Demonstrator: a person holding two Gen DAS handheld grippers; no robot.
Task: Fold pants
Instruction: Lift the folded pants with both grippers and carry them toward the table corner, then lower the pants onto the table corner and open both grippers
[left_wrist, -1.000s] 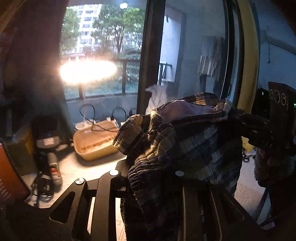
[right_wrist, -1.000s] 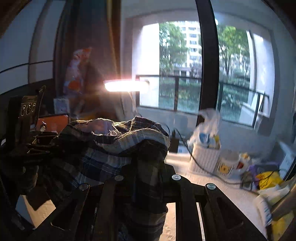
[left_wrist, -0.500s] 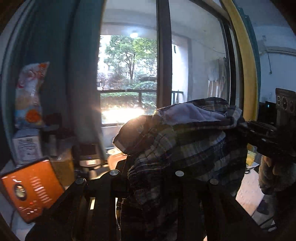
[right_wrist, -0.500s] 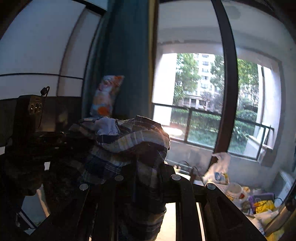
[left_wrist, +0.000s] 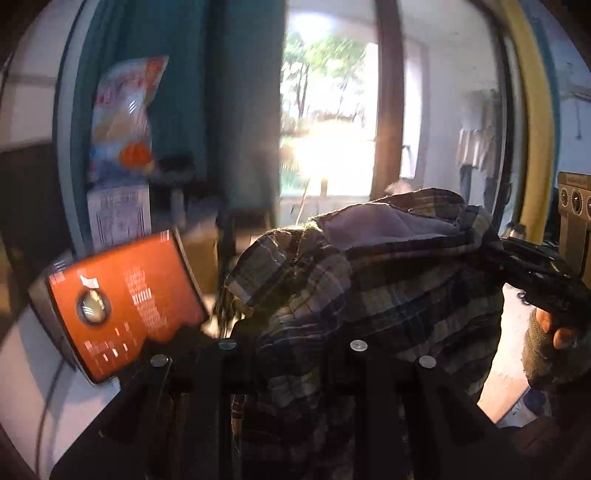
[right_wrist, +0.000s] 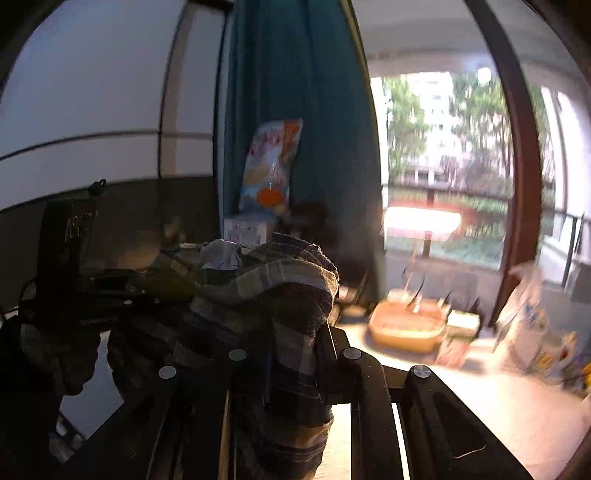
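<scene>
Both black two-finger grippers clamp the bunched plaid cloth pants: left gripper at six o'clock, right gripper likewise; blurred orange box probably at nine.

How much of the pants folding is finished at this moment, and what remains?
Done: the plaid pants are picked up, off any surface. In hand: the left gripper and the right gripper each pinch the waistband, which bunches between them. Left: no neat fold shows yet; the pants must be laid flat, perhaps on the table, then folded.
</scene>
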